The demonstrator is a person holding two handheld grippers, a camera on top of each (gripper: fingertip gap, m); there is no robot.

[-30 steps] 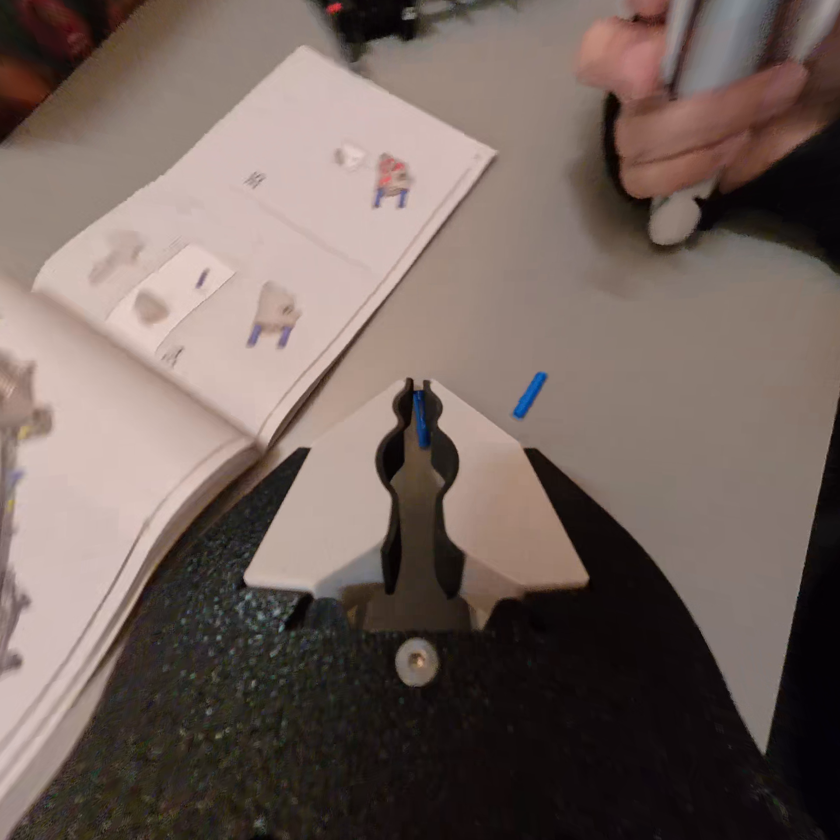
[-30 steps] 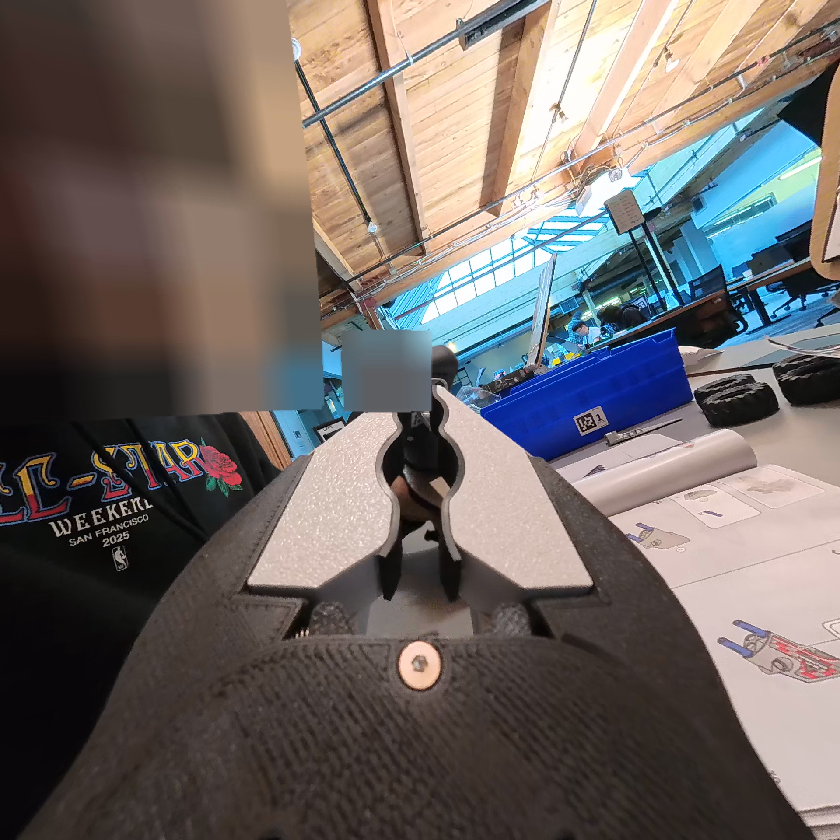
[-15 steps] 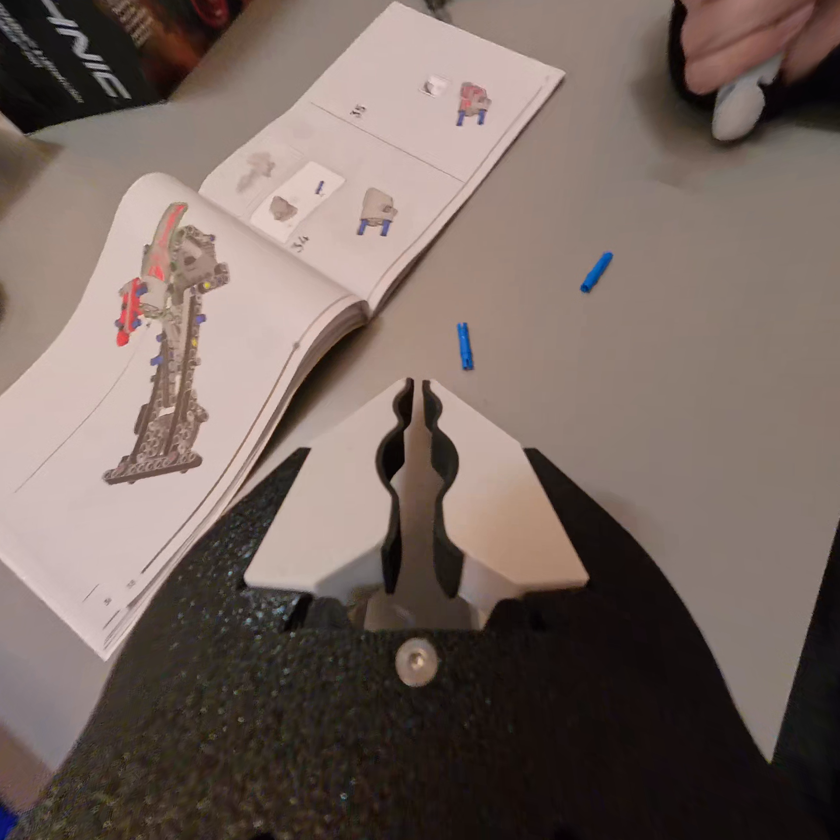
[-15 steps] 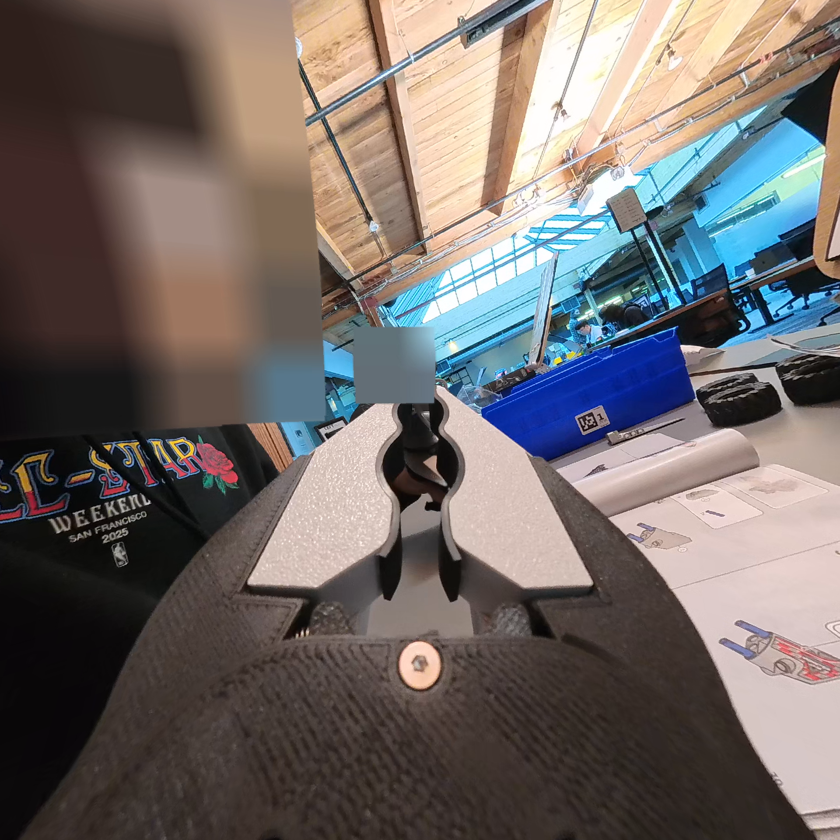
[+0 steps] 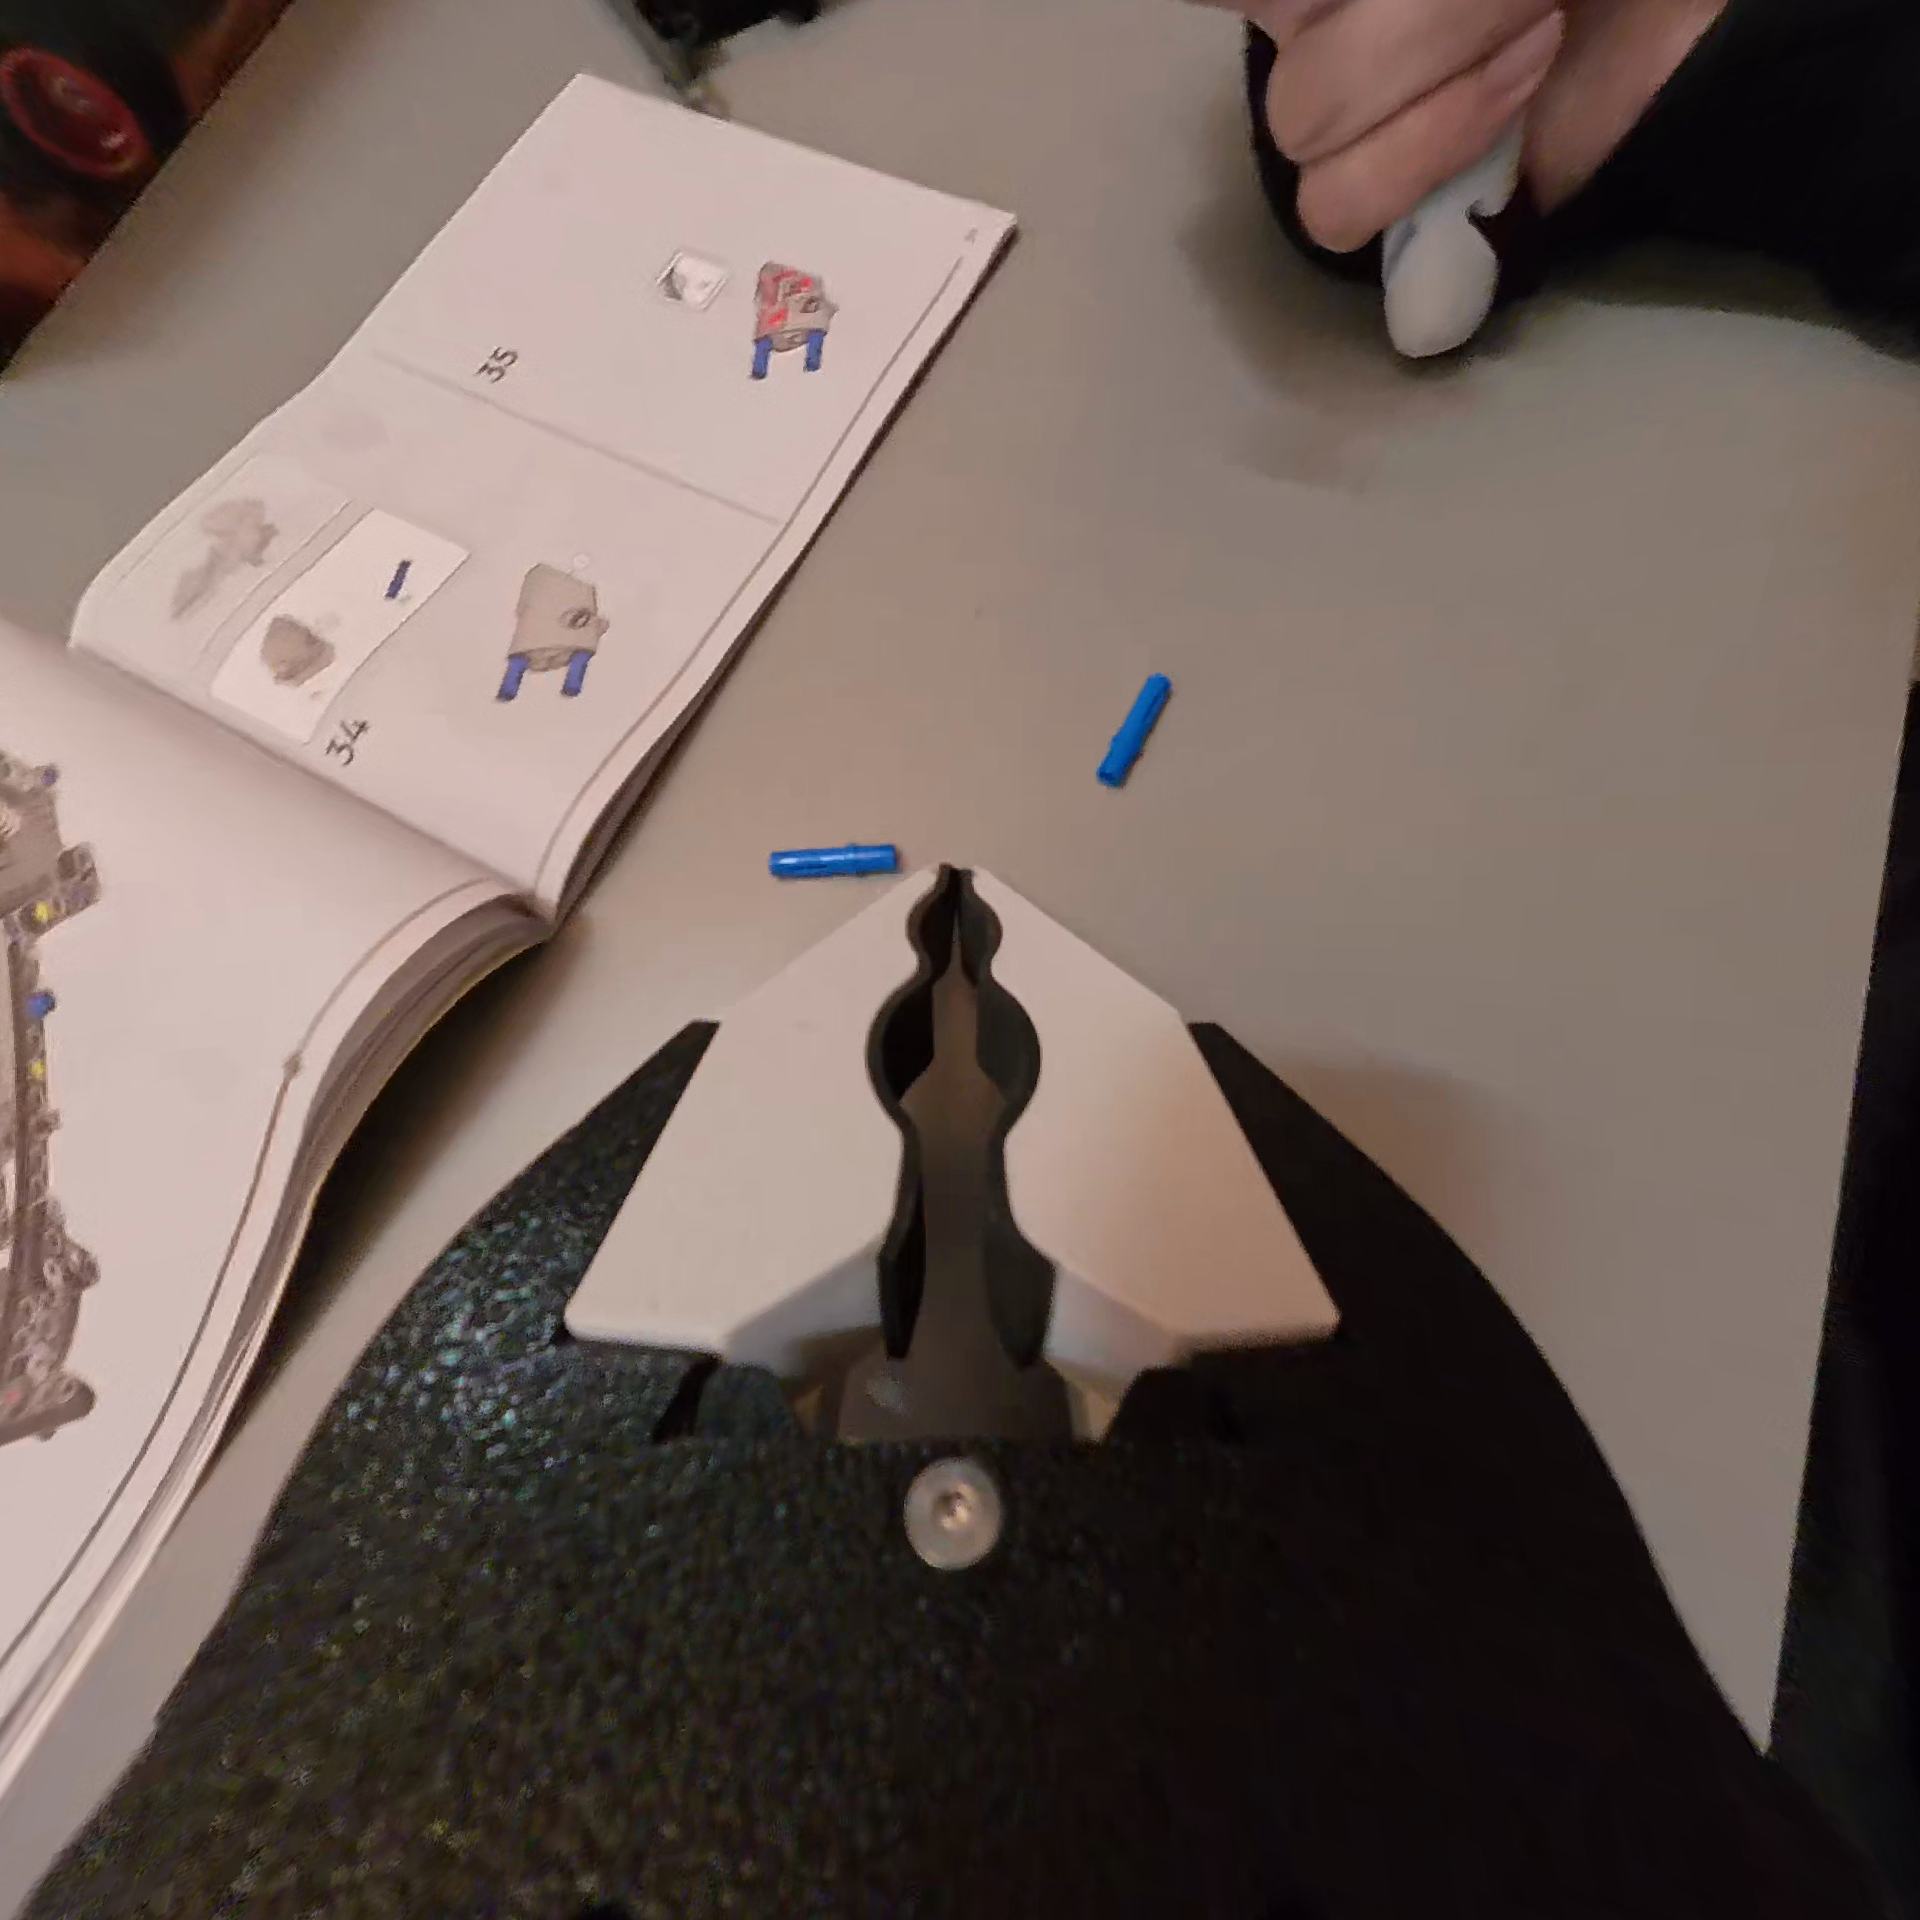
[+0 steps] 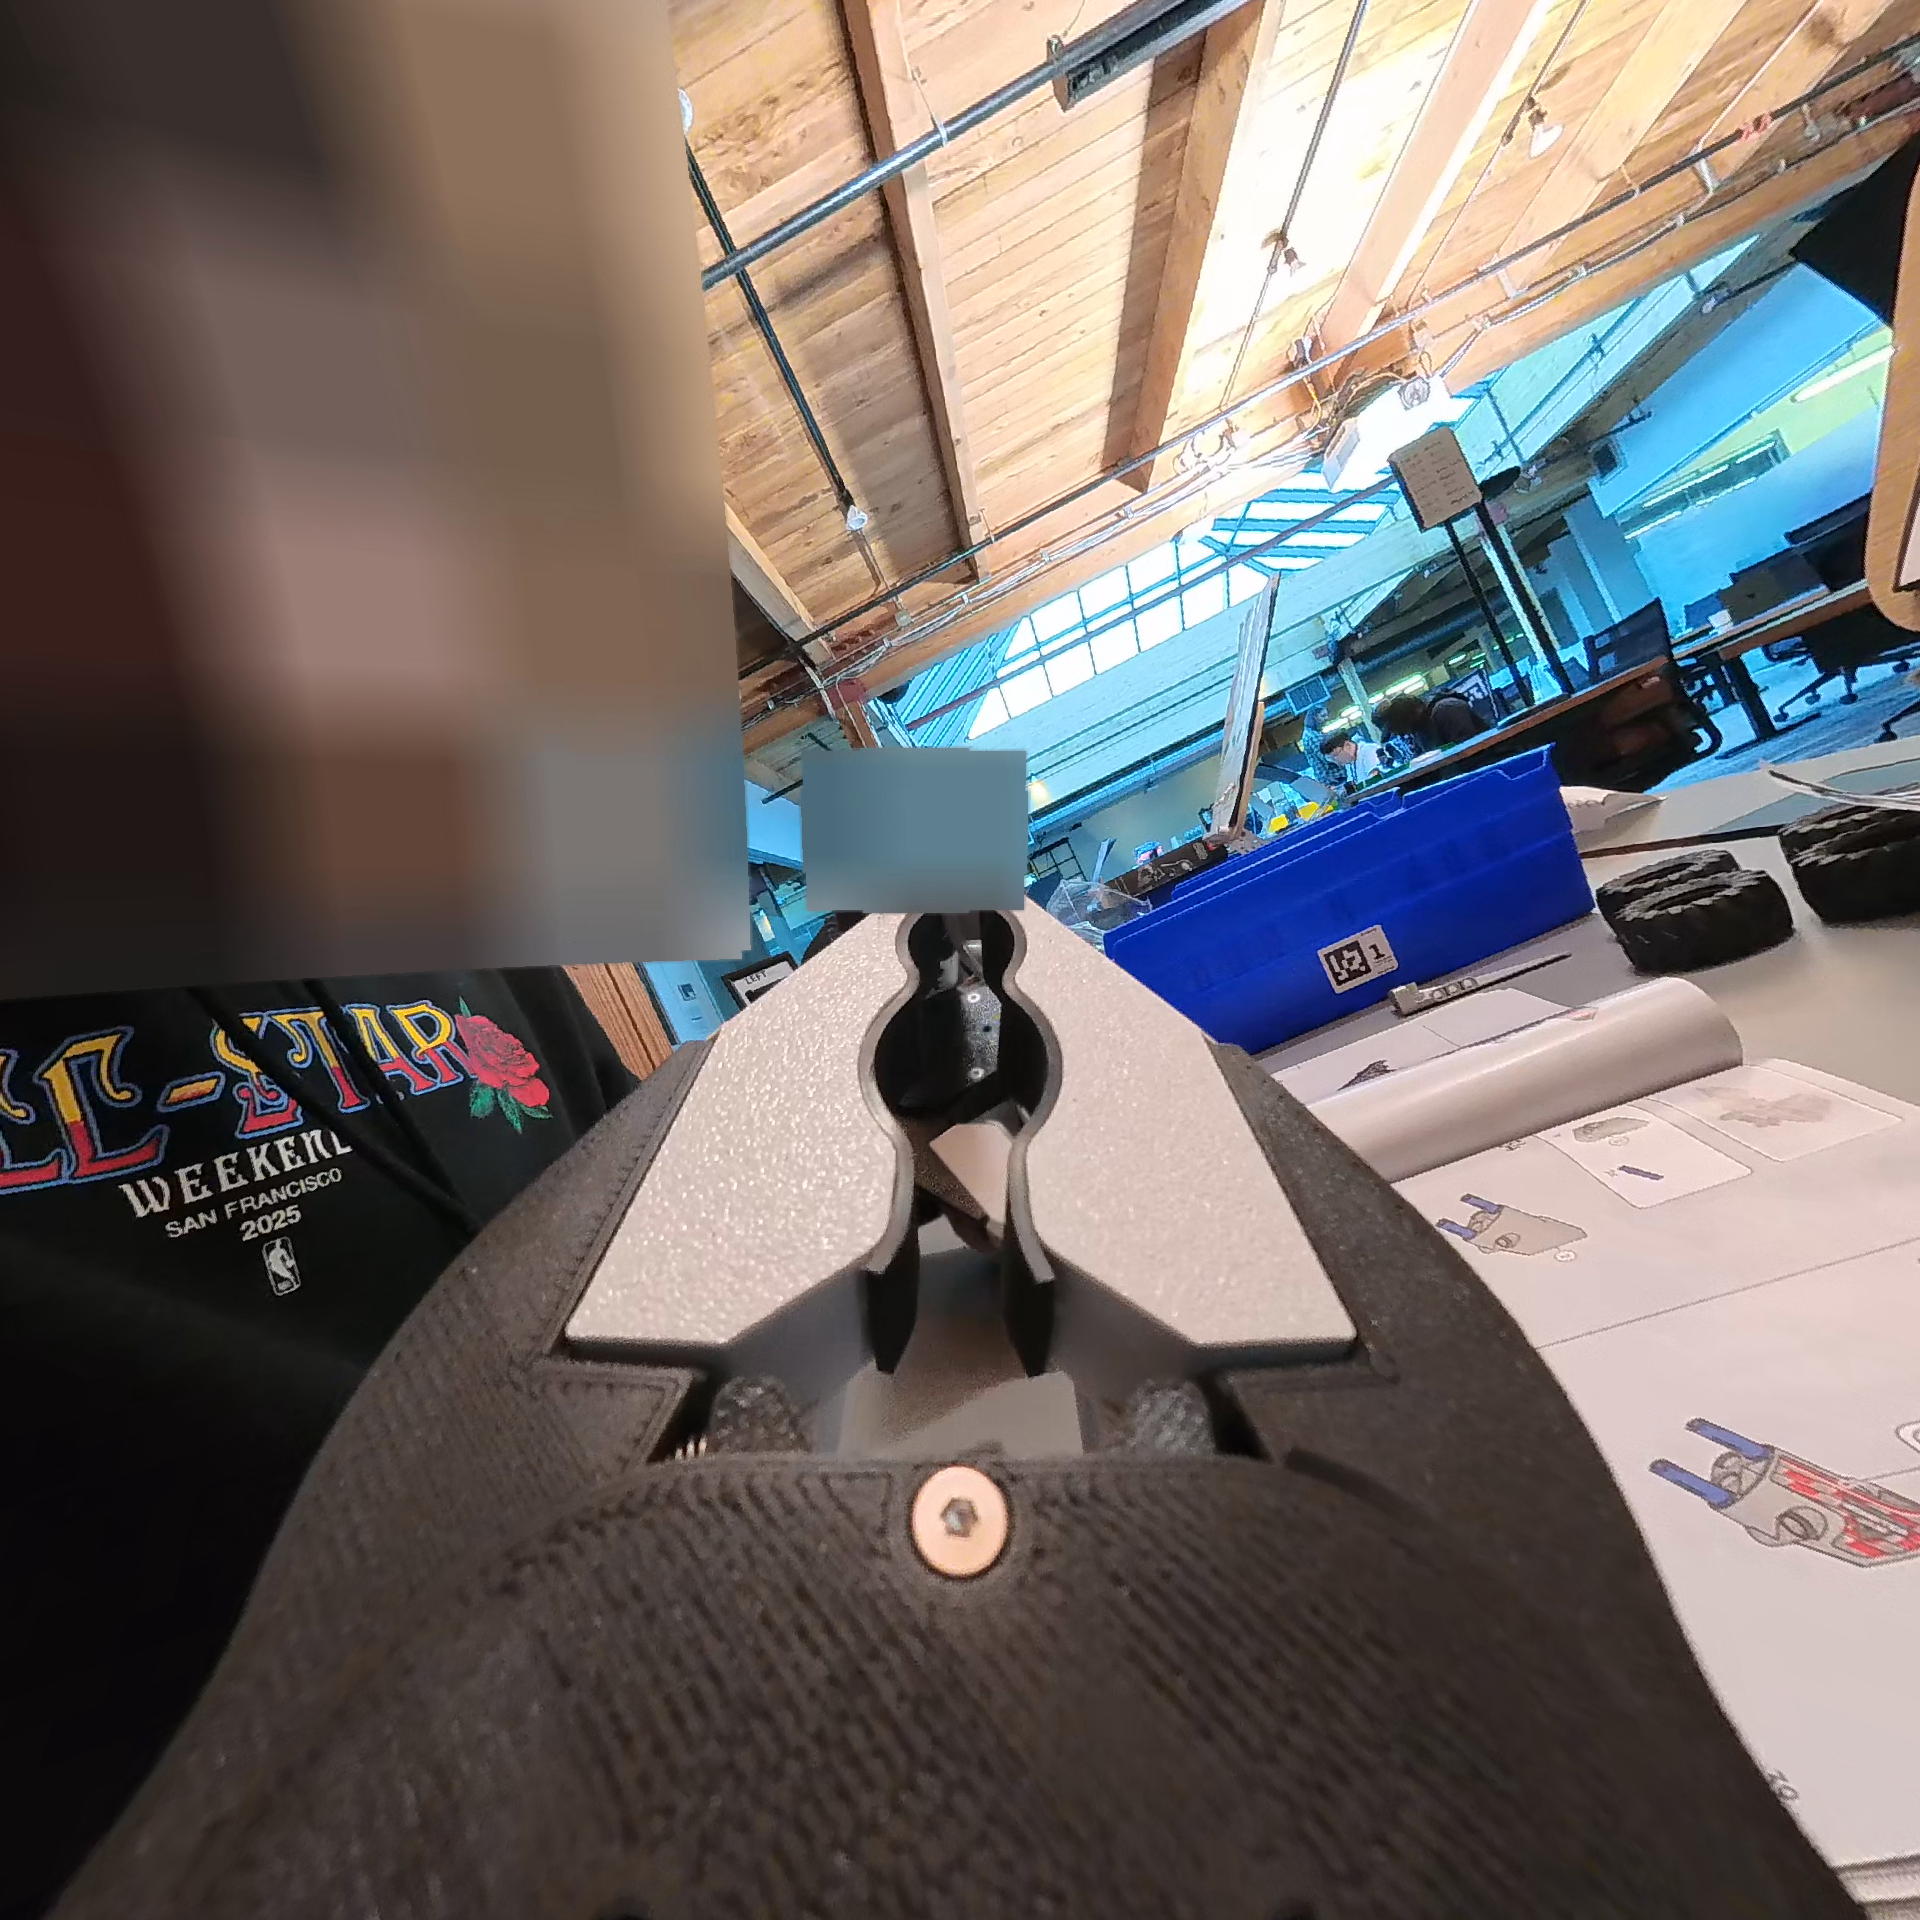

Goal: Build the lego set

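Observation:
My left gripper [image 5: 951, 878] is shut and empty, low over the grey table [image 5: 1351, 935]. A blue pin [image 5: 834, 861] lies flat just left of its tips. A second blue pin [image 5: 1134, 729] lies farther off to the right. The open instruction booklet [image 5: 582, 499] lies at the left. My right gripper [image 6: 958, 920] points up towards a person in a black shirt; its tips are behind a mosaic patch. It is shut on a dark grey lego piece [image 6: 971, 1023] seen in the gap between the jaws. A hand [image 5: 1403, 135] holds that gripper's handle at the top right of the left wrist view.
In the right wrist view a blue bin [image 6: 1351, 925] stands at the back, black tyres [image 6: 1694, 914] lie to its right, and the booklet [image 6: 1714, 1299] fills the right side. The table's right edge [image 5: 1870, 1039] runs close by in the left wrist view. Left tips to right tips: about 15 cm.
The blue pin that sat between my left fingertips a second ago now lies on the table, turned sideways by the tips. The left jaws closed fully. The right gripper barely moved.

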